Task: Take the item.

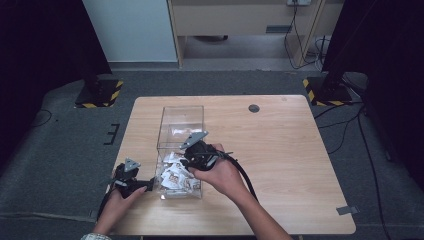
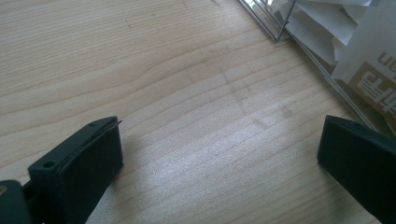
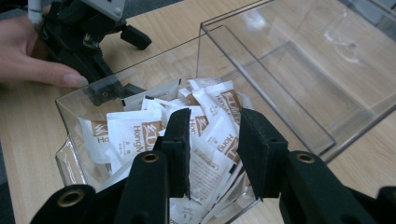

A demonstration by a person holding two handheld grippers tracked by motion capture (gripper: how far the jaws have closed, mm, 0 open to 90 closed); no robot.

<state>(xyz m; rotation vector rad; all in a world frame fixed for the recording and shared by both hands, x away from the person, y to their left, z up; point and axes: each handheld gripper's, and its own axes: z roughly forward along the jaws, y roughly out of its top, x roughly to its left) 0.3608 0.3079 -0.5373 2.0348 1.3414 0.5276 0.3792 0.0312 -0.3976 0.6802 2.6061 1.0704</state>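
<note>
A clear plastic box (image 1: 182,112) with two compartments stands on the wooden table (image 1: 280,150). Its near compartment holds several white sachets (image 1: 175,177) with brown print. My right gripper (image 1: 181,161) reaches into that compartment from the right. In the right gripper view its jaws (image 3: 215,116) stand partly closed just above the sachets (image 3: 135,135), and one sachet shows in the gap with no pad plainly pressing on it. My left gripper (image 1: 149,185) rests low against the box's left side. Its jaws (image 2: 222,135) are wide open over bare wood, beside the box wall (image 2: 317,70).
The box's far compartment (image 3: 327,70) holds nothing. A round cable hole (image 1: 254,108) sits in the table's far right part. Two stand bases with yellow-black stripes (image 1: 100,93) (image 1: 325,91) are on the floor beyond the table. A hand (image 3: 28,51) grips the left gripper.
</note>
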